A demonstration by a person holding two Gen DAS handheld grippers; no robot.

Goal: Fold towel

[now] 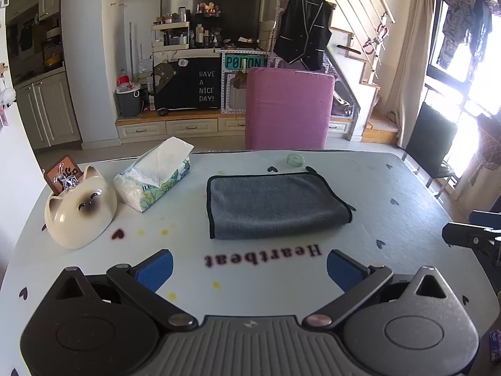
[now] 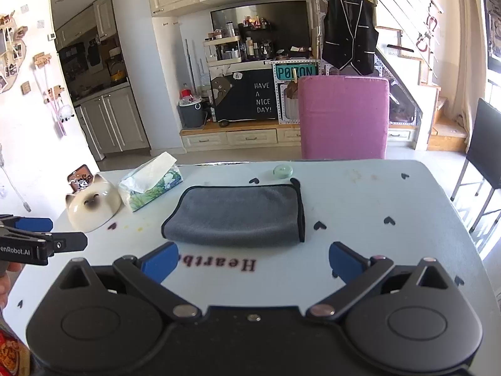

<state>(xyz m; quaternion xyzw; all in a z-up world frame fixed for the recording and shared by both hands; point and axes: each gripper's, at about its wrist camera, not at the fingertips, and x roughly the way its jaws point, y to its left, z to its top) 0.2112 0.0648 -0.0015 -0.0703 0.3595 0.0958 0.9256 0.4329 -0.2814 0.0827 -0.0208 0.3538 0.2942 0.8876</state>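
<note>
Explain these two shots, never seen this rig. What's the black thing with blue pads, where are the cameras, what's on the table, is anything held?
No robot here: a person holds a handheld two-finger claw in each hand. Each has a fisheye camera looking forward along its fingers. One picture is from the left claw, the other from the right claw; the blue pads are the fingertips. Both claws are open, holding nothing, hovering over the white table. On it lies a grey towel, already folded over, with black edging. To its left are a tissue pack and a cat-face ceramic bowl; behind it, a small green round object. A pink chair stands beyond.
</note>
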